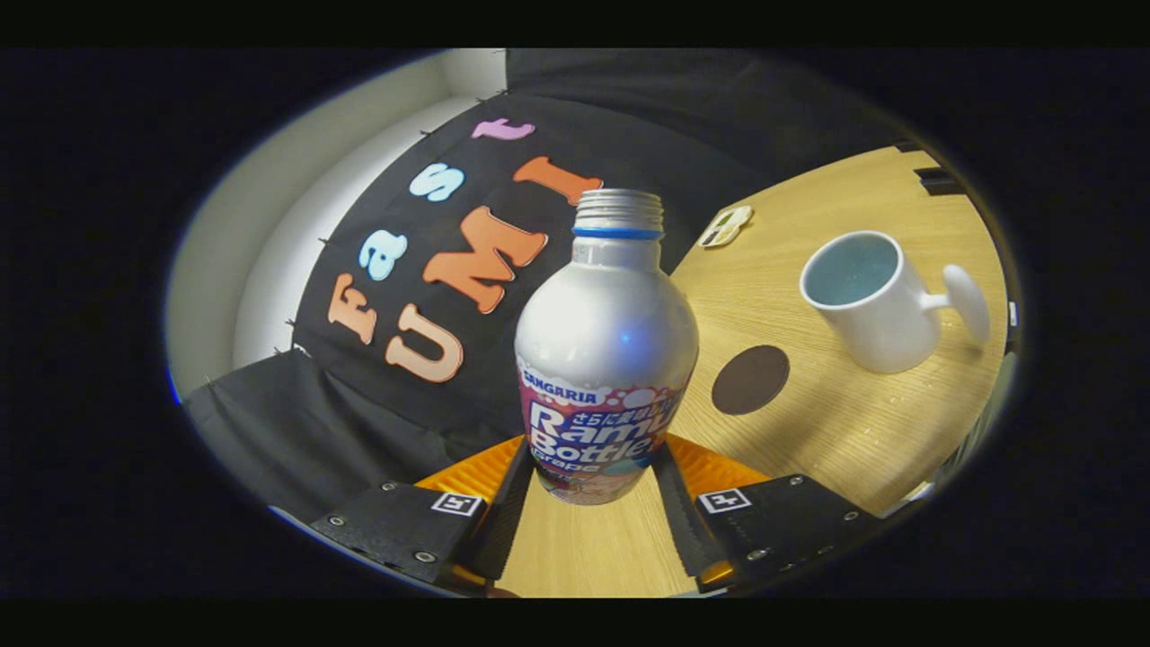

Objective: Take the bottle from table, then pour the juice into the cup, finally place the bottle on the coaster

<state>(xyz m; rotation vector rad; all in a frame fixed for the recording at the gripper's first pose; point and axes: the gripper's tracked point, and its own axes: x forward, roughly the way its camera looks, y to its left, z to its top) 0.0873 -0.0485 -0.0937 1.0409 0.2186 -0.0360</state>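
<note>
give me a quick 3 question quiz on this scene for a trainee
1. True or false: the bottle has its cap on.
2. What lies on the table between the bottle and the cup? A) a spoon B) a dark round coaster C) a plate
3. Where is the bottle relative to the gripper fingers?

Key:
1. False: its threaded neck is open.
2. B, the coaster.
3. Between the two fingers, which press on its lower body from both sides.
</note>
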